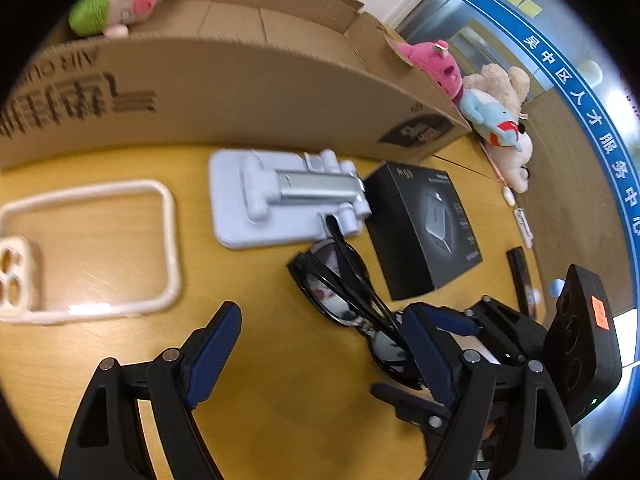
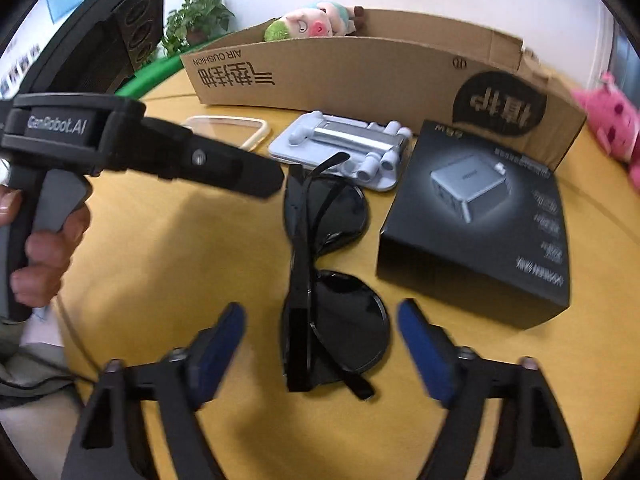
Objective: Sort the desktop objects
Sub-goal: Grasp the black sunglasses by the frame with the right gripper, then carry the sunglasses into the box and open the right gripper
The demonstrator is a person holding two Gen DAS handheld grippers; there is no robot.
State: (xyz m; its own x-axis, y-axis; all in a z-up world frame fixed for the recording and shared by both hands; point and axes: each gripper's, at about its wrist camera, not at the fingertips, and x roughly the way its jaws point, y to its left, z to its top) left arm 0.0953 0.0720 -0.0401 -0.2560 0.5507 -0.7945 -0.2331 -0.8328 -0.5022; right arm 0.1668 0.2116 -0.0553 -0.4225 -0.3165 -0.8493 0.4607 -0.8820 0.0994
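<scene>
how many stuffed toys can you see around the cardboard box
4, maybe more hidden. A green-haired pig plush sits in the cardboard box. Off its right end: a pink plush, a beige plush and a light-blue plush.

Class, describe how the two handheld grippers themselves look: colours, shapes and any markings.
Both are black plastic with triangular cut-out linkages and silver pivot pins. The left gripper and right gripper have dark blue ribbed pads on their fingers. From the right wrist view, the left one shows a pistol-style grey handle and white "GenRobot.AI" lettering. An orange sticker sits on the right gripper's camera housing.
</scene>
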